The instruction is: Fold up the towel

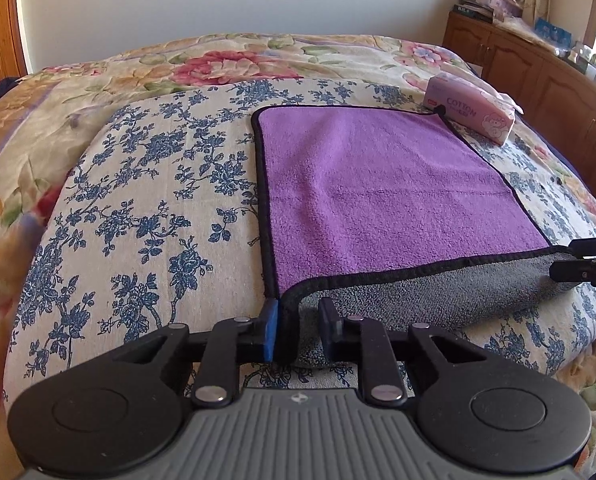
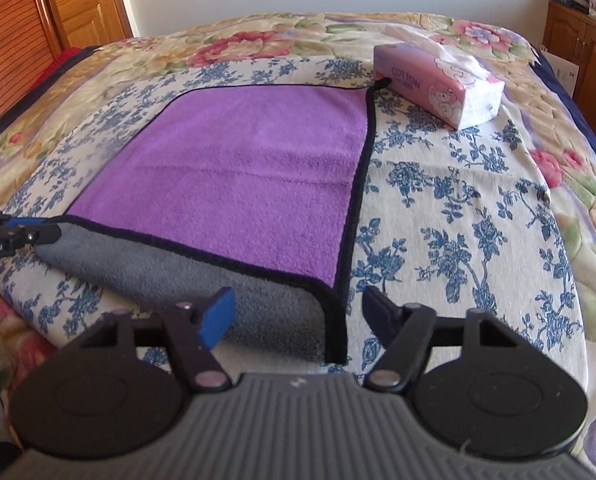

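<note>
While the purple towel [image 1: 377,184] lies spread on the blue-flowered cloth [image 1: 146,208] of the bed [image 1: 226,60], its near edge is rolled up so the grey underside shows, which suggests the first fold is only just starting. The left tongs [image 1: 298,332] sit at the towel's near left corner with their fingers standing apart, a gap between them; the black-bound corner hangs in that gap, close against the blue-padded finger [image 1: 270,332], not pinched. The right tongs [image 2: 298,320] are spread wider, straddling the near right corner, whose hem runs down between the fingers without either one visibly pressing on it. So neither corner looks held yet.

The next move, as I judge it, calls for both tongs to close on their corners at the hem, then lift together and carry the near edge over to the far edge, keeping the two sides level so the bound edges meet. The tissue pack [image 2: 437,84] touches the far right corner and may get in the way of the landing.

Both tools are held low and nearly flat to the bed, pointing forward along the towel's side edges, well apart from each other, one at each near corner.
</note>
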